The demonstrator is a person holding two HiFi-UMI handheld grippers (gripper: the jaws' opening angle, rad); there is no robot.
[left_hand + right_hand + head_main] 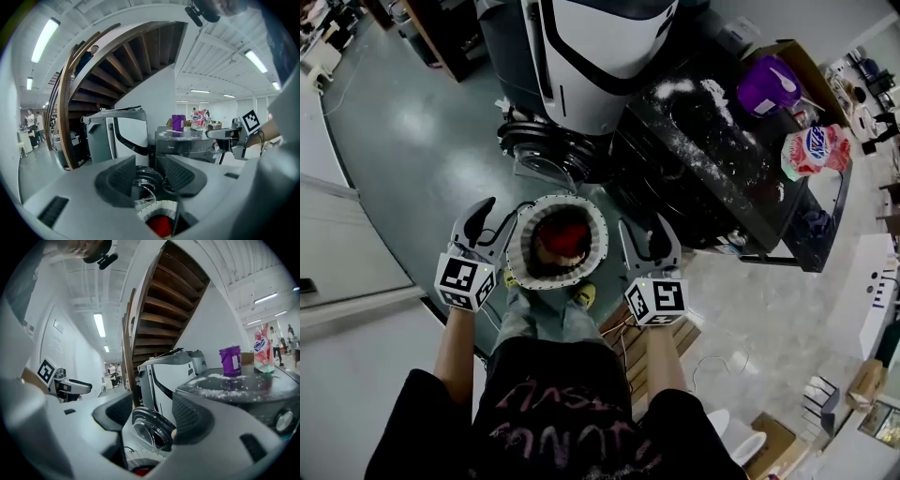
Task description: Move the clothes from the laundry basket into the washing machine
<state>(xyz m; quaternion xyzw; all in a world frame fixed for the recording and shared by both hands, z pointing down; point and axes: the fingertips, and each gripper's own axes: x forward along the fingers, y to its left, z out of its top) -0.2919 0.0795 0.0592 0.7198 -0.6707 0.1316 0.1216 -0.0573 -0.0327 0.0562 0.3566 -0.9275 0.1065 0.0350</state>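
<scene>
Head view: left gripper (490, 218) and right gripper (644, 232), fingers apart, flank laundry basket (518, 253); pink bag (814, 150) label unreadable.

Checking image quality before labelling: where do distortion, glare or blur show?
Head view: fisheye bends the edges, soft glare on the floor. Left gripper view: black corners, ceiling light blown out. Right gripper view: same vignette, right hand-held gripper body blurred up close.

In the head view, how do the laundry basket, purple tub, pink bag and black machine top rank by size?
Largest: black machine top
Next: laundry basket
Last: purple tub and pink bag, which look about alike.
</scene>
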